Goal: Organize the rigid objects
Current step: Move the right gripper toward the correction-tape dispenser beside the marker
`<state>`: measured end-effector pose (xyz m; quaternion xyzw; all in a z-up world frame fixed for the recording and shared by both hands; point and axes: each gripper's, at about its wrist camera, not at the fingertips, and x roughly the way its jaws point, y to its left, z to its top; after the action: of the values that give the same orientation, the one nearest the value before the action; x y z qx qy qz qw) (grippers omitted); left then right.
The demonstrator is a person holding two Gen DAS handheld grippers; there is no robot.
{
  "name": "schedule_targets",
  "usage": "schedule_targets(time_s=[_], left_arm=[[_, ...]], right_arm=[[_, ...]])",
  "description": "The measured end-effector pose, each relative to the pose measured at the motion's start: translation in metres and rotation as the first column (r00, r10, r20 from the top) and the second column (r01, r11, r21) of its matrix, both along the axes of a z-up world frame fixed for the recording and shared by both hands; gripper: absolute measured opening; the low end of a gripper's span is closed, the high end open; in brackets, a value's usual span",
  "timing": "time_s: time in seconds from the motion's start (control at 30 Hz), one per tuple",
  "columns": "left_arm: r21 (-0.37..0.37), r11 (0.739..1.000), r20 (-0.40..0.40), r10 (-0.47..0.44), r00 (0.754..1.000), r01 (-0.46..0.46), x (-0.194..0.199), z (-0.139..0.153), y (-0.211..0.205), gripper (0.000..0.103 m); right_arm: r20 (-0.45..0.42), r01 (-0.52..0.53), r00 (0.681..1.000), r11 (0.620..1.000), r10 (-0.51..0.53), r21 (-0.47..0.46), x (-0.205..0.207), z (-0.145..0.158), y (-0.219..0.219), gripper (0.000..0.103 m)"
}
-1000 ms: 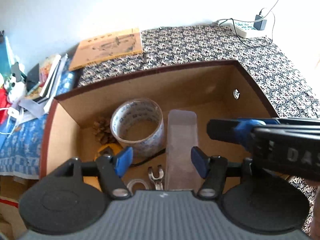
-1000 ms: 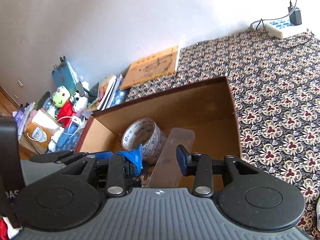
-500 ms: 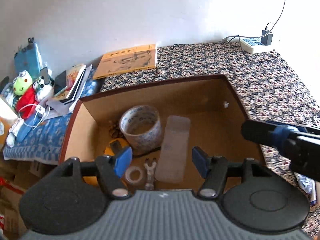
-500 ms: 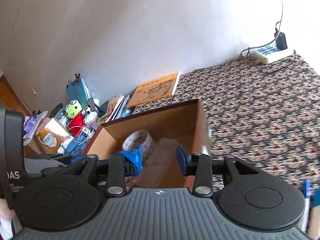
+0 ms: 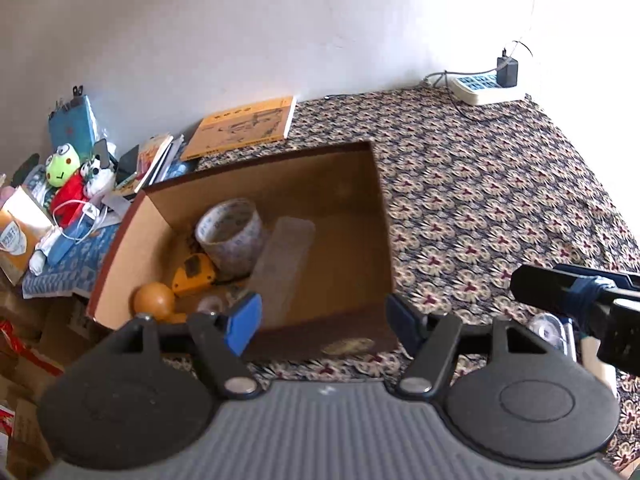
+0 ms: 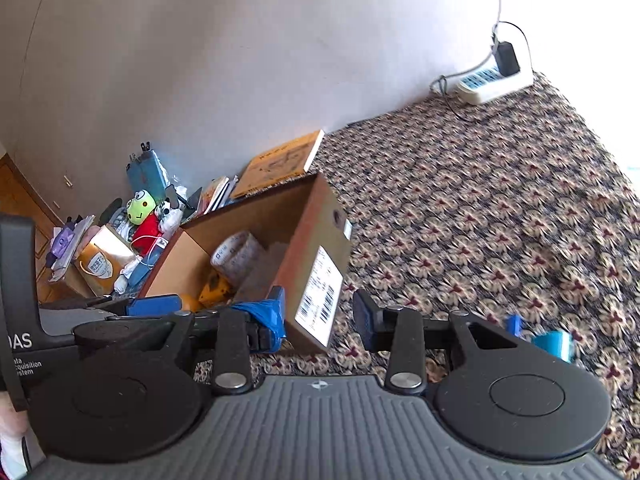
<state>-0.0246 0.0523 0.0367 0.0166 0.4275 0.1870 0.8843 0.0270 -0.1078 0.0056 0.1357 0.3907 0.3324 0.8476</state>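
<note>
Both grippers backed from box (image 5: 372, 208), jaws apart, empty, left's just widening; label (image 6: 320, 292) only right view.

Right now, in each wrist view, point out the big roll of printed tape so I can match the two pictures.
Left wrist view: the tape roll stands inside the cardboard box, left of centre, beside a clear flat case.
Right wrist view: the tape roll shows left of centre, inside the box, just above the left gripper's blue fingers.
Shared landmark: the white power strip by the wall, upper right in both.
</note>
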Motion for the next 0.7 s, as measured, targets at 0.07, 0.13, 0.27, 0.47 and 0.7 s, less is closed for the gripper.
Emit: schedule_targets(time_s=[0.07,0.13,0.27,0.47,0.7], left_arm=[[0.005,1.000,-0.012,-0.003,1.000,0.003,0.001,-0.002,-0.010,0.070],[0.007,1.000,-0.022,-0.007,1.000,0.007,0.002,-0.003,-0.019,0.070],[0.012,1.000,-0.045,-0.022,0.999,0.022,0.005,-0.009,-0.035,0.070],[0.002,0.998,-0.079,-0.070,0.994,0.070,0.012,-0.020,-0.051,0.070],[-0.022,0.991,-0.124,-0.132,0.983,0.130,0.012,-0.034,-0.046,0.070]], right_arm=[[-0.001,0.004,1.000,1.000,-0.004,-0.005,-0.001,-0.002,-0.008,0.021],[0.003,0.009,1.000,1.000,-0.009,-0.008,-0.002,-0.005,-0.016,0.021],[-0.017,0.034,0.999,0.999,-0.034,-0.005,-0.002,-0.010,-0.029,0.021],[-0.039,0.080,0.996,0.996,-0.081,-0.027,-0.001,-0.017,-0.038,0.021],[-0.106,0.137,0.984,0.990,-0.140,-0.040,-0.009,-0.032,-0.027,0.021]])
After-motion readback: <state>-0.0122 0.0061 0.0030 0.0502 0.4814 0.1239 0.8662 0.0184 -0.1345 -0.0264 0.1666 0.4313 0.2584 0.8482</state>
